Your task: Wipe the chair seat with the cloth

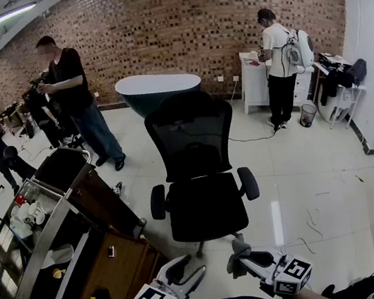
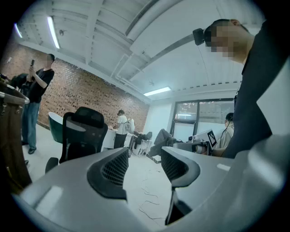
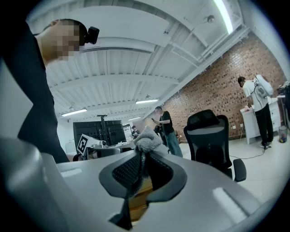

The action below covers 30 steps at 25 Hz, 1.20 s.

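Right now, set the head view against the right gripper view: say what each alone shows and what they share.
Only the head view shows the top of the chair seat, the open left gripper and a wooden cart. Only the right gripper view shows, up close, the right gripper with its jaws shut on the grey cloth, and the person's head camera. Both show the black chair, the cloth and the brick wall.

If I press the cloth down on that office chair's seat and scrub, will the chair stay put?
Probably not firmly. The chair stands free on a smooth, shiny floor on a central base, so it may swivel or slide. Its see-through mesh back suggests it is fairly light for its size.
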### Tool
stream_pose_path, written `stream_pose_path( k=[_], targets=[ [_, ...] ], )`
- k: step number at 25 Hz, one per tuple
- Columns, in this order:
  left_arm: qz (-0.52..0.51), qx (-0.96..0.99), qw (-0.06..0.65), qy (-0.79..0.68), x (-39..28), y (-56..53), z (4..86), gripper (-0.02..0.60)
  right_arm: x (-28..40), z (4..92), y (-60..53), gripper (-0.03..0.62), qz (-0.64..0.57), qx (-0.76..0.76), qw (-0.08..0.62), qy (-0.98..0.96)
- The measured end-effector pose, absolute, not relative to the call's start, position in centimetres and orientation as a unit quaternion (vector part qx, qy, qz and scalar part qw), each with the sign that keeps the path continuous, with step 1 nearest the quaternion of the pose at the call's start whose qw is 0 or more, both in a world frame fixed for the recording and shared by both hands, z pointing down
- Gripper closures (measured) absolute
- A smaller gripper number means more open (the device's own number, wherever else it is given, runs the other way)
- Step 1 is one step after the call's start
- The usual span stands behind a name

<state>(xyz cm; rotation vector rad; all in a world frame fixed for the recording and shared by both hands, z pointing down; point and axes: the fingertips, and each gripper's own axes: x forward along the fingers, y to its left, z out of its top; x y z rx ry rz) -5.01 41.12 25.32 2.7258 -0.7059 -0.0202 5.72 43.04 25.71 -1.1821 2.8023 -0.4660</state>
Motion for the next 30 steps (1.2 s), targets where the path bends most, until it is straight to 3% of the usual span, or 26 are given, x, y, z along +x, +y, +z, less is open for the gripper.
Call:
stream_pose_path(
  k=[13, 30],
  targets=[
    [0.004, 0.952, 0.173, -0.253, -3.9, 36.6, 27.6, 0.321, 7.5, 27.0, 38.3, 0.553, -0.154, -0.381, 0.041, 0.911],
    [0.001, 0.967, 0.184, -0.174, -6.5, 14.7, 28.1, 0.321, 3.0, 27.1, 15.6, 0.554, -0.168, -0.43, 0.054, 0.886]
  ],
)
